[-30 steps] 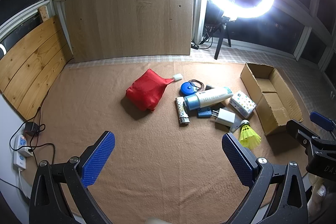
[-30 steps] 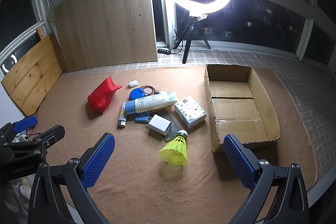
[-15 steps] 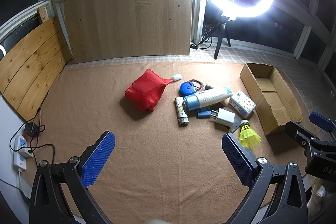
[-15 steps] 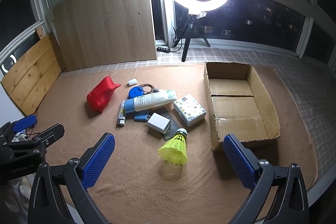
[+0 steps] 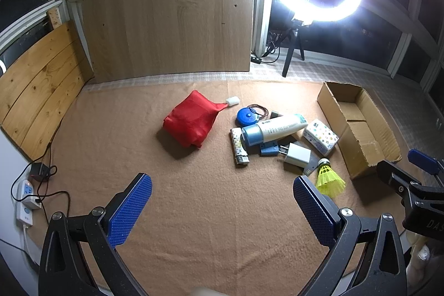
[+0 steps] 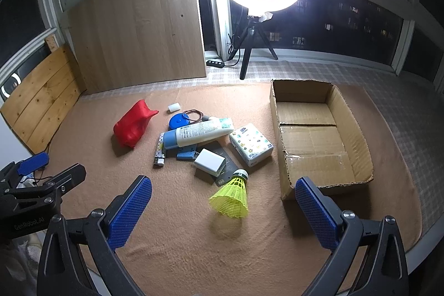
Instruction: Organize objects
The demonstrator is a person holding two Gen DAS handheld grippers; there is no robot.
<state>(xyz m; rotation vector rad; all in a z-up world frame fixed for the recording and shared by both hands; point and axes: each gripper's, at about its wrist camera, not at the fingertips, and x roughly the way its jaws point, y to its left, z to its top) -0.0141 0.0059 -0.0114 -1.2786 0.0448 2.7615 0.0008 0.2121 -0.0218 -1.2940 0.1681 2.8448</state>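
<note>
A pile of small objects lies on the brown mat: a red cloth bag (image 5: 193, 121) (image 6: 133, 126), a white tube with a blue cap (image 5: 273, 128) (image 6: 198, 133), a white charger (image 5: 297, 156) (image 6: 209, 161), a patterned tissue pack (image 5: 320, 135) (image 6: 251, 144), a lighter (image 5: 240, 150) and a yellow shuttlecock (image 5: 330, 179) (image 6: 231, 197). An open, empty cardboard box (image 5: 358, 126) (image 6: 316, 138) stands to their right. My left gripper (image 5: 222, 210) is open and empty, short of the pile. My right gripper (image 6: 223, 212) is open and empty, with the shuttlecock between its fingers but farther out.
A blue round case (image 6: 179, 120) and a small white block (image 6: 173, 108) lie behind the tube. A ring light on a tripod (image 6: 258, 18) stands beyond the mat. Wood panels (image 5: 166, 13) line the back and left. A power strip with cables (image 5: 25, 199) lies at the left edge.
Both views have shifted only slightly; the objects lie as before and both grippers stay open.
</note>
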